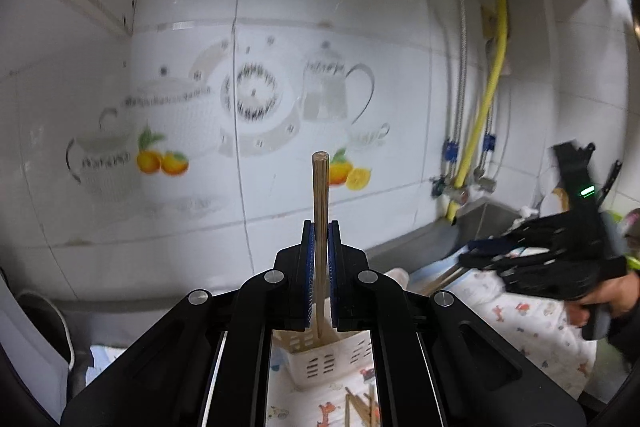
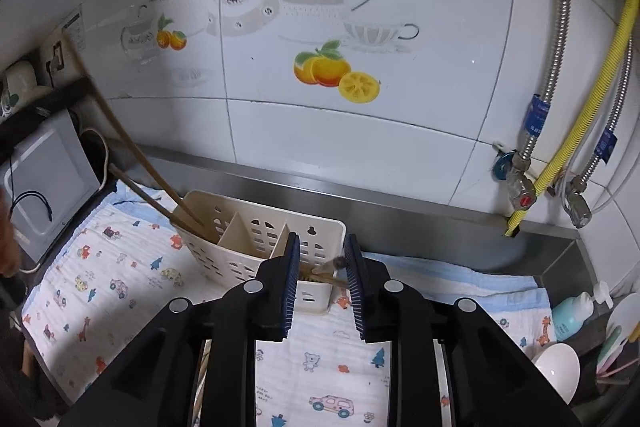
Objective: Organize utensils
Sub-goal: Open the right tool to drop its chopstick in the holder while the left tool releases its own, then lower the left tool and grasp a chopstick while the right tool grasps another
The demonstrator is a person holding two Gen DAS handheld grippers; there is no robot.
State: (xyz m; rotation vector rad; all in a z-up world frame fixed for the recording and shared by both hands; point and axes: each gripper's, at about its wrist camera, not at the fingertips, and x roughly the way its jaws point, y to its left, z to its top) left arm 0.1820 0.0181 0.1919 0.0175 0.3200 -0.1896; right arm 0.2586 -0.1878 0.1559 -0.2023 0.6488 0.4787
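At the far left of the right wrist view two chopsticks [image 2: 160, 187] lean out of the left compartment of the white basket [image 2: 240, 251], their tops slanting up and left toward the wall; they sit so tilted that a knock to the basket could tip it or spill them onto the printed cloth [image 2: 120, 267]. The left gripper [image 1: 320, 239] is clamped narrow on one chopstick [image 1: 321, 195], held upright, with its lower end running down toward the basket [image 1: 316, 359] seen under the jaws. I cannot tell whether the tip is already inside a compartment or only above it. If it is let go while short of the opening, or over a divider, it may bounce out onto the cloth. The grip is near the upper part, so the long lower end could swing and miss. More chopsticks [image 1: 360, 407] lie loose on the cloth near the basket. Further right, the right gripper [image 2: 322, 259] stands open and holds nothing, its tips just beside the basket's right compartment, where chopstick ends [image 2: 328, 273] poke over the rim. If it shuts here, it may catch the rim as well and drag the light basket. At far right a bowl [image 2: 558, 367] and bottle [image 2: 572, 311] stand well apart.
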